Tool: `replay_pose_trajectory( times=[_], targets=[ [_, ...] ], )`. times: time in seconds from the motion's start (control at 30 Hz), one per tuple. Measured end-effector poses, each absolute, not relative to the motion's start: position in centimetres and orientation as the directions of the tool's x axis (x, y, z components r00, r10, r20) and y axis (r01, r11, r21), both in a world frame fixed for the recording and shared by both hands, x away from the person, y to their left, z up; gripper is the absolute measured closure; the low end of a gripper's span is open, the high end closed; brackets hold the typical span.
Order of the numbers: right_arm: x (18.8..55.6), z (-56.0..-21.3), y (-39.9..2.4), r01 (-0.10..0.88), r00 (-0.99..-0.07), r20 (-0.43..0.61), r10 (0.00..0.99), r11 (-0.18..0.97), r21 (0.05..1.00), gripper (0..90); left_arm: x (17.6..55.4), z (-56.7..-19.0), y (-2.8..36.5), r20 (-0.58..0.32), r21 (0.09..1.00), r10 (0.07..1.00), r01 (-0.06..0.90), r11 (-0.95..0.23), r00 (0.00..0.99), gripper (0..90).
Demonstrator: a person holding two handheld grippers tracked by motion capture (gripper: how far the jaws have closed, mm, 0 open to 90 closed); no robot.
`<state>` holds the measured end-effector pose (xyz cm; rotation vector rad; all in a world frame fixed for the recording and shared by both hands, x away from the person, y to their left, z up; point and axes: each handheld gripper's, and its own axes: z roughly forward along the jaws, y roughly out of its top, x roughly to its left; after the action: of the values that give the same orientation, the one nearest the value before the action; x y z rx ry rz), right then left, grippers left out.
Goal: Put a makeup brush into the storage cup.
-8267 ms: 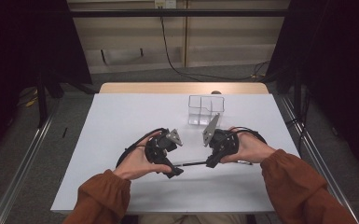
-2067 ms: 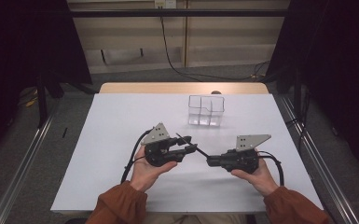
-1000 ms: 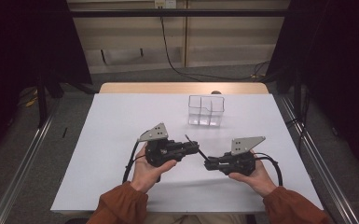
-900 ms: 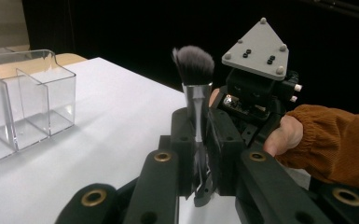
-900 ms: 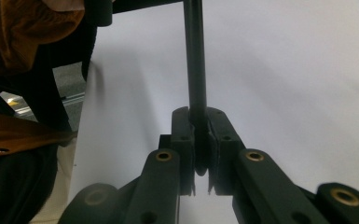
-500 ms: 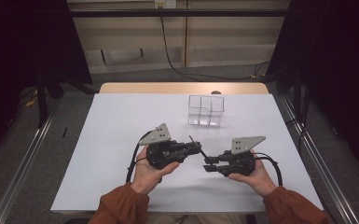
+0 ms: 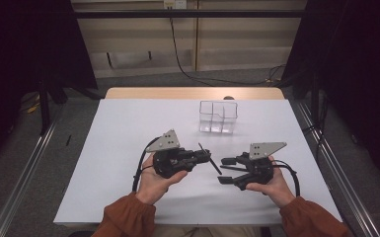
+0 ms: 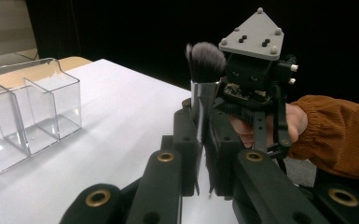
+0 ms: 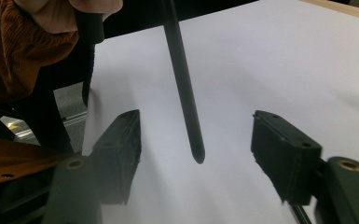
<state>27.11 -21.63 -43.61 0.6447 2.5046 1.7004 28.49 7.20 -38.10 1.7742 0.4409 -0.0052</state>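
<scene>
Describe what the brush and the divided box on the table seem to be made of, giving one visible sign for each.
Brush: soft dark bristles with pale tips, likely synthetic hair; a shiny band beneath reflects like polished metal; the handle is smooth matte black, plastic or painted wood.
Divided box: clear rigid plastic, probably acrylic; the table shows through its glossy walls.

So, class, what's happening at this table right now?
A person works two hand-held grippers over a white table. The left gripper is shut on a makeup brush, gripping it near the metal ferrule. The right gripper has just been opening its jaws; the brush handle hangs between them, touching neither. It looks like a handover to the left gripper. A clear organiser stands farther back, with nothing in it.
</scene>
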Motion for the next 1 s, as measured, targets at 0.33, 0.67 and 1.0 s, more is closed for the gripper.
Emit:
replay_pose_trajectory(
  times=[0.33,0.67,1.0],
  targets=[
    [27.2,-43.4,-22.2,0.342,-0.888,0.221,0.404,0.258,0.904,6.9,29.1,-37.2,8.5,-0.224,0.934,0.326,0.298,-0.198,0.918,83.9],
    [27.2,-43.0,-23.0,0.337,-0.878,0.207,0.431,0.249,0.908,1.0,29.5,-36.5,9.5,-0.212,0.923,0.348,0.304,-0.235,0.913,83.9],
    [27.3,-43.0,-22.9,0.338,-0.872,0.203,0.445,0.250,0.907,1.5,30.2,-35.5,10.1,-0.197,0.908,0.365,0.309,-0.282,0.910,83.9]
  ],
)
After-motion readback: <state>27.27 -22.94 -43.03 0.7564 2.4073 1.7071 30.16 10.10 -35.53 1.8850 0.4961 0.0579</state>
